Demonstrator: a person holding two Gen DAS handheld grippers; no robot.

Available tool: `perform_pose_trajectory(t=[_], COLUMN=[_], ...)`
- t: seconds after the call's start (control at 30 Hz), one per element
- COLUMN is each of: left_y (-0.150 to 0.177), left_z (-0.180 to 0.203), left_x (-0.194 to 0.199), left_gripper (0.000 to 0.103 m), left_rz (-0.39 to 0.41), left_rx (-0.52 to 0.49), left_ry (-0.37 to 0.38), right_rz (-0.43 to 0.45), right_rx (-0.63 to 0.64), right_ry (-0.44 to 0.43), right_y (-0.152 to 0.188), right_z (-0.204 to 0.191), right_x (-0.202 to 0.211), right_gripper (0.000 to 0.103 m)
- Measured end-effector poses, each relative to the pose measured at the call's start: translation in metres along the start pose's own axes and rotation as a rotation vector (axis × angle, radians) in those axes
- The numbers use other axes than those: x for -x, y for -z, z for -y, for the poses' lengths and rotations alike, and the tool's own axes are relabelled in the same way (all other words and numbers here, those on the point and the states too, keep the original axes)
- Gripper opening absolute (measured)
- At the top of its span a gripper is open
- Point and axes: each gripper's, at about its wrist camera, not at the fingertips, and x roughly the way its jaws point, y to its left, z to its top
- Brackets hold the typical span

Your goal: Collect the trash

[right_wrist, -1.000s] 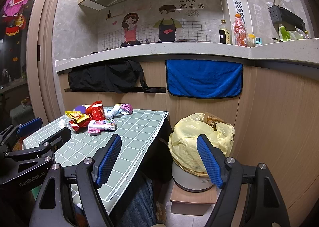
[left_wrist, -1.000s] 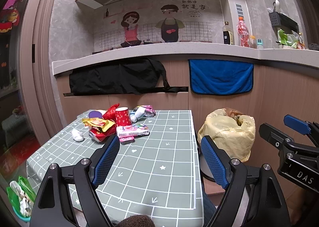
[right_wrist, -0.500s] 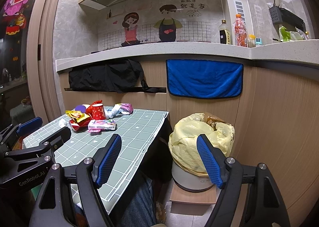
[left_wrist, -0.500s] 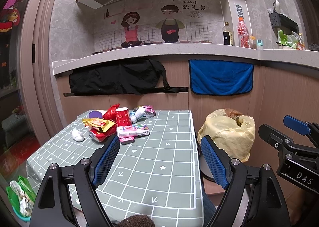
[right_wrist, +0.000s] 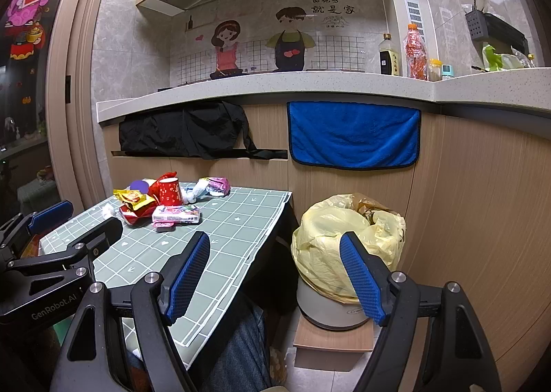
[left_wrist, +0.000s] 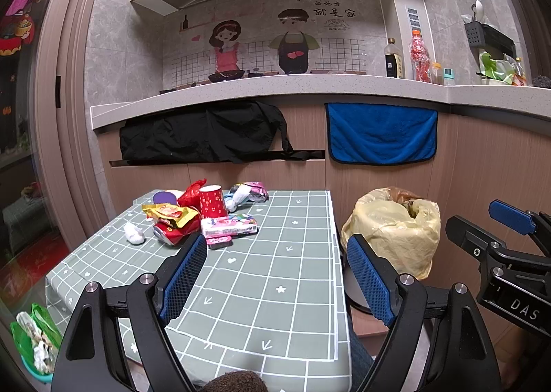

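Note:
A pile of trash lies at the far left of the grey checked table [left_wrist: 275,275]: a red paper cup [left_wrist: 212,201], a pink tissue pack [left_wrist: 229,225], a yellow snack wrapper [left_wrist: 169,212], a crushed red can [left_wrist: 171,233] and a white crumpled tissue [left_wrist: 133,233]. The pile also shows in the right wrist view, with the cup [right_wrist: 169,191] and the tissue pack [right_wrist: 176,213]. A bin lined with a yellow bag [left_wrist: 396,230] stands right of the table, also in the right wrist view [right_wrist: 344,251]. My left gripper [left_wrist: 277,276] is open and empty above the near table. My right gripper [right_wrist: 275,275] is open and empty, between table edge and bin.
A counter runs behind the table, with a black cloth [left_wrist: 206,134] and a blue towel [left_wrist: 380,137] hanging from it. Bottles [left_wrist: 418,56] stand on the counter. A green bag of rubbish [left_wrist: 32,340] sits on the floor at the left. The bin rests on a wooden stool [right_wrist: 330,340].

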Motion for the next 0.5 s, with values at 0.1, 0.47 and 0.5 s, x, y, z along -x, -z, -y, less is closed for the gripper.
perform_pose_trajectory(t=[0.1, 0.47, 0.5], left_y=[0.0001, 0.0005, -0.0001], left_z=[0.0, 0.0024, 0.0025], left_x=[0.0, 0.0016, 0.0003], left_gripper=[0.083, 0.083, 0.083], left_rz=[0.0, 0.001, 0.002], left_rx=[0.0, 0.0, 0.002], left_ry=[0.0, 0.009, 0.01], right_rz=[-0.001, -0.004, -0.003], right_rx=[-0.001, 0.007, 0.007], right_ry=[0.0, 0.004, 0.005], right_y=[0.0004, 0.0026, 0.0024], right_z=[0.0003, 0.0003, 0.0003], right_x=[0.0004, -0.0012, -0.0015], right_gripper=[0.076, 0.076, 0.076])
